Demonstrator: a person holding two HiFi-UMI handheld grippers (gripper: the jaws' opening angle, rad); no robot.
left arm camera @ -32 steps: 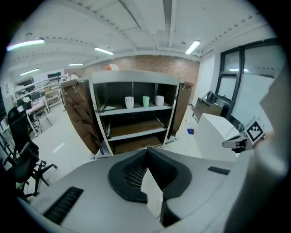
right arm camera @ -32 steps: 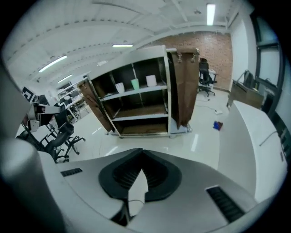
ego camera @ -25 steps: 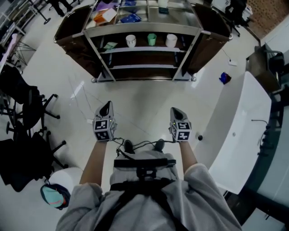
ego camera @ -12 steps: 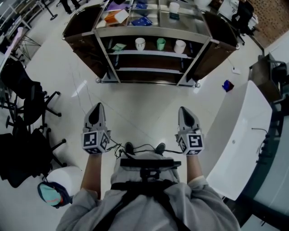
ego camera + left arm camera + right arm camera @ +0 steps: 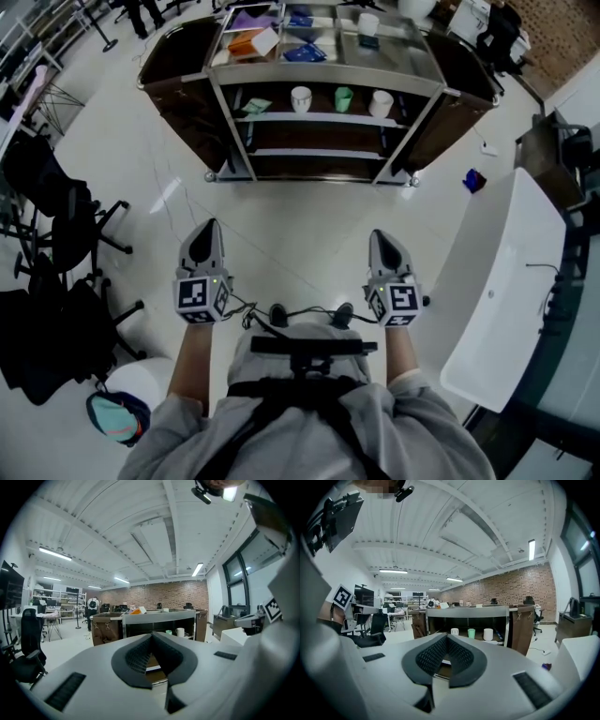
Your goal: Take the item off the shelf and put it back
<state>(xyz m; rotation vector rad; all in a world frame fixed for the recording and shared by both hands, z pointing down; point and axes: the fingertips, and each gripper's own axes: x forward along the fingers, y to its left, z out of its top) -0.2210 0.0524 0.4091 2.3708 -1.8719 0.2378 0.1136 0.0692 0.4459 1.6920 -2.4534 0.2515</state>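
Note:
A metal shelf cart [image 5: 323,77] stands across the floor ahead of me. On its middle shelf stand a white cup [image 5: 301,97], a green cup [image 5: 344,97] and another white cup [image 5: 381,102]. My left gripper [image 5: 202,234] and right gripper [image 5: 385,242] are held side by side at waist height, well short of the cart. Both point at it and both are shut on nothing. In the left gripper view the left gripper [image 5: 151,637] has its pads together before the cart [image 5: 159,617]. The right gripper [image 5: 446,638] looks over the three cups, the green cup [image 5: 471,633] in the middle.
On the cart's top lie an orange box [image 5: 251,41], a blue packet [image 5: 305,53] and a white cup [image 5: 368,23]. Black office chairs [image 5: 56,216] crowd the left. A white table [image 5: 506,281] runs along the right. A small blue object [image 5: 472,179] lies on the floor by the cart.
The two grippers have drawn a little further apart and lower in the head view. The cart has slid down in the frame. Both jaws stayed shut.

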